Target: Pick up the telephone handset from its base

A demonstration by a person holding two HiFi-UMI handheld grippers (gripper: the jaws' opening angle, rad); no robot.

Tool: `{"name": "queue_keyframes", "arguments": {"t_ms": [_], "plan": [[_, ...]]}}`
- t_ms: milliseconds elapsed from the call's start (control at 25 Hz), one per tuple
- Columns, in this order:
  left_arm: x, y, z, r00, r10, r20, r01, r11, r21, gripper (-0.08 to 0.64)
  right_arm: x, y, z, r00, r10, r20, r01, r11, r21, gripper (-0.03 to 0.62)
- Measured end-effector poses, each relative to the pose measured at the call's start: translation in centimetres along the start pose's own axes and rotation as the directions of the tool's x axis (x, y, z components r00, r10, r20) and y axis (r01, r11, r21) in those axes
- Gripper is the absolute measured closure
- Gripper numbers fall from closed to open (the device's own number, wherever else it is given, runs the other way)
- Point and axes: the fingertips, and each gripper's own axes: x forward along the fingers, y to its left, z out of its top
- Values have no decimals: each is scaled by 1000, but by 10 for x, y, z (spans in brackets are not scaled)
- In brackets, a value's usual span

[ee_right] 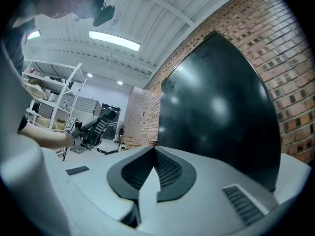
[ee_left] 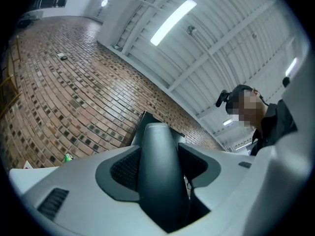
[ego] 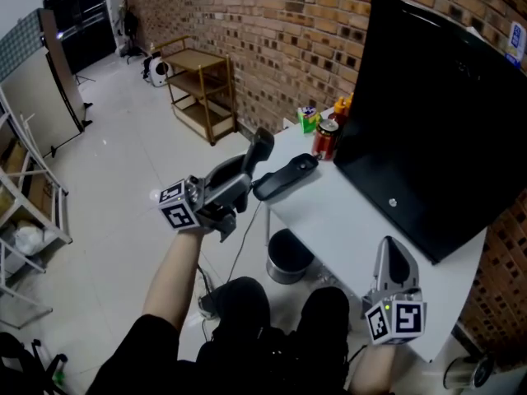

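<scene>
Left gripper view, left claw grasping handset (aloft); right claw clenched, empty

Left gripper clamped, raised — right gripper closed.

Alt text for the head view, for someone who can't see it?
The left claw holds the dark telephone handset up beside its base at the edge of the white table. The right claw is shut, empty, near a large black screen.
</scene>
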Motion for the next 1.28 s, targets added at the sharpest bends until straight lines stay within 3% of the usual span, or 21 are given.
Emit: {"name": "queue_keyframes", "arguments": {"t_ms": [400,1280], "plan": [[-8,3,10,998,-13,58,14,1000,-21,308,6,3,-7,999,0,-36,-1,1000,-30,583],[-5,3,15,998,2,60,-1,1000,-15,308,11,3,1,1000,20,-24,-20,1000,-1,584]]}}
